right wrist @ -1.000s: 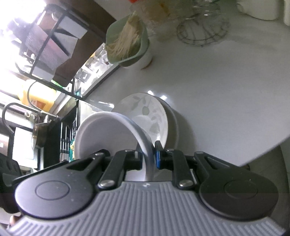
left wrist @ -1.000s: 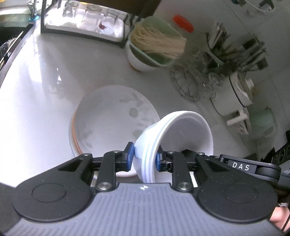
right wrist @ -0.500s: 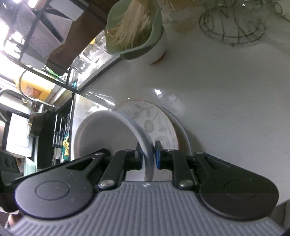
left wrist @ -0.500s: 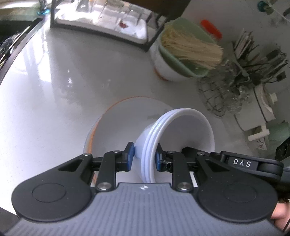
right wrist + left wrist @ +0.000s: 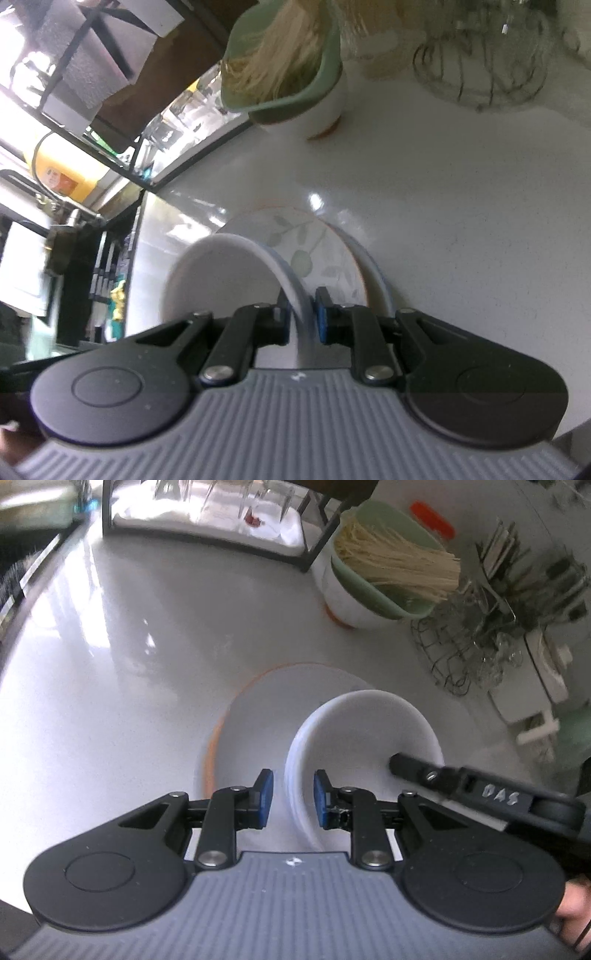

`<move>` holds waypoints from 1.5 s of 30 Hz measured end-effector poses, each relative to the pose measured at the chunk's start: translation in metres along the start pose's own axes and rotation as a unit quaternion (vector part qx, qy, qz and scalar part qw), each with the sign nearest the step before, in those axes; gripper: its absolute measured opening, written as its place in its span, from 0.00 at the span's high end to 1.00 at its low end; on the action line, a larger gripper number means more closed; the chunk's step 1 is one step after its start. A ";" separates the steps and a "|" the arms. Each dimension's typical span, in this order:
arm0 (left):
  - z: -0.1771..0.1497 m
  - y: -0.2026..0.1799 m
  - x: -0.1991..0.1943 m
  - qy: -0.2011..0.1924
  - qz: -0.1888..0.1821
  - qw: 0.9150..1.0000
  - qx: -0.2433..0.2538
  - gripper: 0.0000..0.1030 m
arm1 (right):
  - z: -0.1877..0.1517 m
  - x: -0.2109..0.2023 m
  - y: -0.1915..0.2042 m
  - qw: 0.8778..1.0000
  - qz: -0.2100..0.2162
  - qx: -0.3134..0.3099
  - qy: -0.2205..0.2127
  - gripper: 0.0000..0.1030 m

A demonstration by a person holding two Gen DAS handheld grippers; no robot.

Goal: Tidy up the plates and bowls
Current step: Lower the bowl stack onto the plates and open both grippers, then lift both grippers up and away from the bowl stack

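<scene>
A stack of white bowls (image 5: 354, 738) sits over a stack of plates (image 5: 258, 716) on the white counter; the top plate has a leaf pattern (image 5: 306, 254). My left gripper (image 5: 290, 797) is open, its blue pads spread on either side of the bowls' near rim, with a gap on the left side. My right gripper (image 5: 300, 315) is shut on the bowls' (image 5: 221, 280) opposite rim. The right gripper's finger shows in the left wrist view (image 5: 417, 770) at the bowls' far side.
A green-and-white holder of chopsticks (image 5: 384, 572) stands beyond the plates. A black rack of glasses (image 5: 221, 520) is at the back. A wire basket (image 5: 461, 653) and utensil holder (image 5: 517, 572) are at the right. A sink area (image 5: 74, 266) lies left.
My left gripper has opened and let go of the bowls' rim. The bowls have come down from tilted onto the plates. My right gripper stays shut on the rim.
</scene>
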State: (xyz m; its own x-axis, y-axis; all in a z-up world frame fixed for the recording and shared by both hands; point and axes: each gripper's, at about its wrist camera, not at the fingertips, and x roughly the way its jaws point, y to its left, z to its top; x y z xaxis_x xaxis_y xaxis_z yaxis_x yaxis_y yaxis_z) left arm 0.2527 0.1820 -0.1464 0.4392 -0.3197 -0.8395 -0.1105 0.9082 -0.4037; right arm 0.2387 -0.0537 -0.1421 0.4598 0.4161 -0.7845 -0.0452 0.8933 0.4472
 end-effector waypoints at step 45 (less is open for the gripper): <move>-0.144 -0.157 -0.206 -0.184 0.020 0.978 0.097 0.60 | -0.085 -0.256 -0.014 0.965 0.003 -0.135 -0.227 0.70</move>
State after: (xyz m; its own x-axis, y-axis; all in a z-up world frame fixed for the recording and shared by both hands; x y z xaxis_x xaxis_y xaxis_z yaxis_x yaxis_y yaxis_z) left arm 0.0516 0.0663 0.0377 0.7324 -0.1964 -0.6519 0.0218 0.9638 -0.2658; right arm 0.0463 -0.1583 0.0166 0.7969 0.3588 -0.4860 -0.2500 0.9282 0.2755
